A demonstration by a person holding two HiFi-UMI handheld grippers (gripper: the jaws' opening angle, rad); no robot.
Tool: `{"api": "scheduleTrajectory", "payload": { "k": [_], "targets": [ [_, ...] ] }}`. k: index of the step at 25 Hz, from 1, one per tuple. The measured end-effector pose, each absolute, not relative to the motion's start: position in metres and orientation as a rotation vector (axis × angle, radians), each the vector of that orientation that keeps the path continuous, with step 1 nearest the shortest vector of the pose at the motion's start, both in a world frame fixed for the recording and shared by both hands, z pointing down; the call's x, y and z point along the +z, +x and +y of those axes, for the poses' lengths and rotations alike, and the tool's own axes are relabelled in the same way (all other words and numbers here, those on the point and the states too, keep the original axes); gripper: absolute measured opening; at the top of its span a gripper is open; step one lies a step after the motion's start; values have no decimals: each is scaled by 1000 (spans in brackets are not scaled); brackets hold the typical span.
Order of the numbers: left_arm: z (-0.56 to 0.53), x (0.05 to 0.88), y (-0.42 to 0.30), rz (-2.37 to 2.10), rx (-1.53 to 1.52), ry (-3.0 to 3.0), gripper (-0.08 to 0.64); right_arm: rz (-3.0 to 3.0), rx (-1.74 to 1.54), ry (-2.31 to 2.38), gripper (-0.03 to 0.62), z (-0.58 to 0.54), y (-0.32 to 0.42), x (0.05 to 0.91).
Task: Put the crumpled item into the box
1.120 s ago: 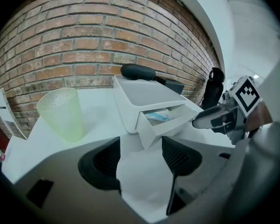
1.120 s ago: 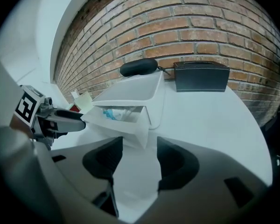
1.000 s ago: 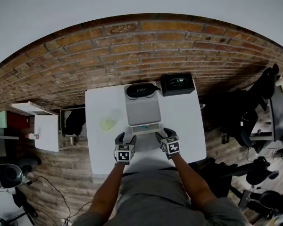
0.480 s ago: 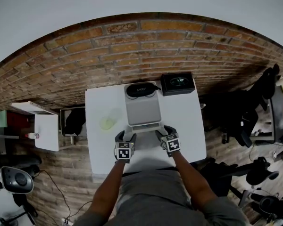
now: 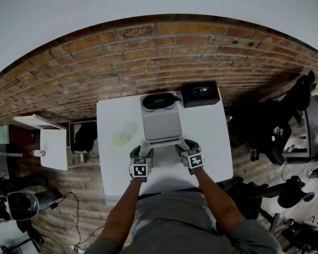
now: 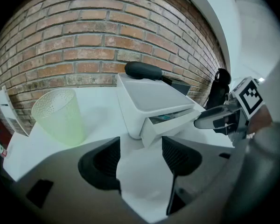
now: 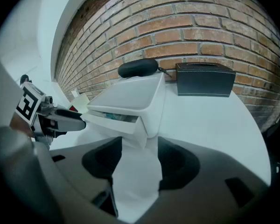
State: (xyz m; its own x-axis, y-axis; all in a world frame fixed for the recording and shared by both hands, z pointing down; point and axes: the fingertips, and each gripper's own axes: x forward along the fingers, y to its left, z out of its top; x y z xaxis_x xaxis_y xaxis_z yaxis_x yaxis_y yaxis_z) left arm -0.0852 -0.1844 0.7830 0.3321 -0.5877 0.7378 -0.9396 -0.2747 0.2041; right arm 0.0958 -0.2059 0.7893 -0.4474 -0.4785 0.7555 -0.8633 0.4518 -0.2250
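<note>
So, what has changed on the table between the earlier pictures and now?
Nothing visibly changed there. The left gripper and the right gripper stay open and empty in front of the white box, whose drawer is still slightly open. The green cup has not moved.

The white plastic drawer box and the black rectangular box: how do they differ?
The white plastic drawer box stands mid-table, the black rectangular box at its back right corner. The white box's drawer is ajar; the black box looks shut. Both rest on the white table.
</note>
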Motion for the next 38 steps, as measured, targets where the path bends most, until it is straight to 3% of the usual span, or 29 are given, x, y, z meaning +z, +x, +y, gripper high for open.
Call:
{"api": "scheduleTrajectory", "payload": {
  "k": [38],
  "targets": [
    [-202, 785, -88, -1371, 707, 1944, 268, -2105, 888, 1090, 258, -225, 94, 793]
  ]
}}
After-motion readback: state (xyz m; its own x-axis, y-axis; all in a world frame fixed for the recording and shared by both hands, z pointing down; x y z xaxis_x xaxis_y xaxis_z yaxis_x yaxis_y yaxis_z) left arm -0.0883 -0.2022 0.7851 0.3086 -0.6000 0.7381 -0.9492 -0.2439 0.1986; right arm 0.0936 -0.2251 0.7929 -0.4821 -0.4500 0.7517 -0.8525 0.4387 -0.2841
